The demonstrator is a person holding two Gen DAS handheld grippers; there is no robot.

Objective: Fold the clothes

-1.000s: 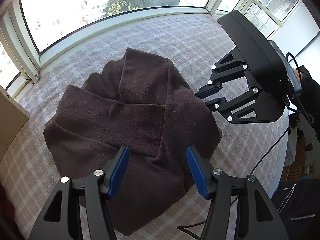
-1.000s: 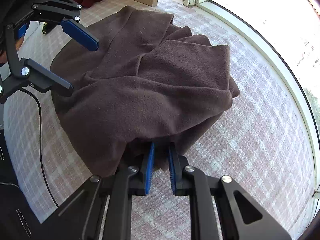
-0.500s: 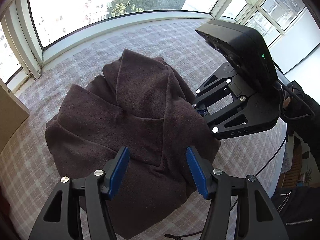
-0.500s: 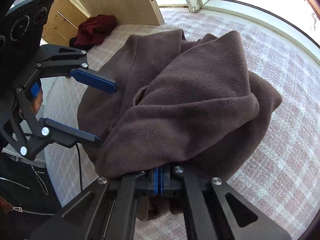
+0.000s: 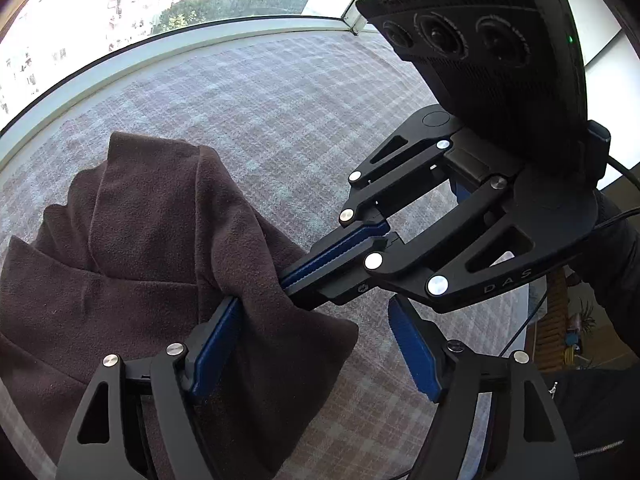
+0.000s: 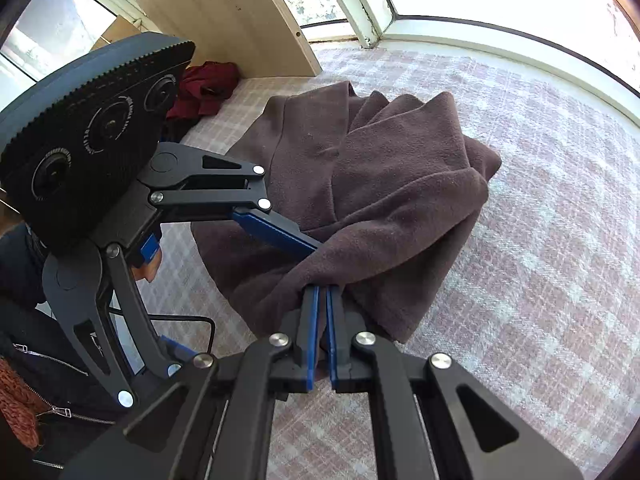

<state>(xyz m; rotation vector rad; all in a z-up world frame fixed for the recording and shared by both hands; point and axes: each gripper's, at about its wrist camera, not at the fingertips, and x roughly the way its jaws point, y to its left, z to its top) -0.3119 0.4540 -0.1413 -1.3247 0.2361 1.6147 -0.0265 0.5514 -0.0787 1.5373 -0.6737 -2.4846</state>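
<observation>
Left wrist view: the left gripper (image 5: 316,344) has its blue-padded jaws spread wide, a fold of the dark brown fleece garment (image 5: 132,272) lying between them on the checked pink-and-white bed cover (image 5: 248,112). Crossing in front, the right gripper (image 5: 296,276) is clamped together on the fleece edge; half a second ago it stood farther off.

Right wrist view: the right gripper (image 6: 322,300) pinches the brown fleece (image 6: 384,200), lifting the edge that earlier lay lower. Only here show a crumpled dark red cloth (image 6: 204,88) beside a pale wooden panel (image 6: 224,16), and the left gripper (image 6: 256,272) with its camera housing blocking the left.
</observation>
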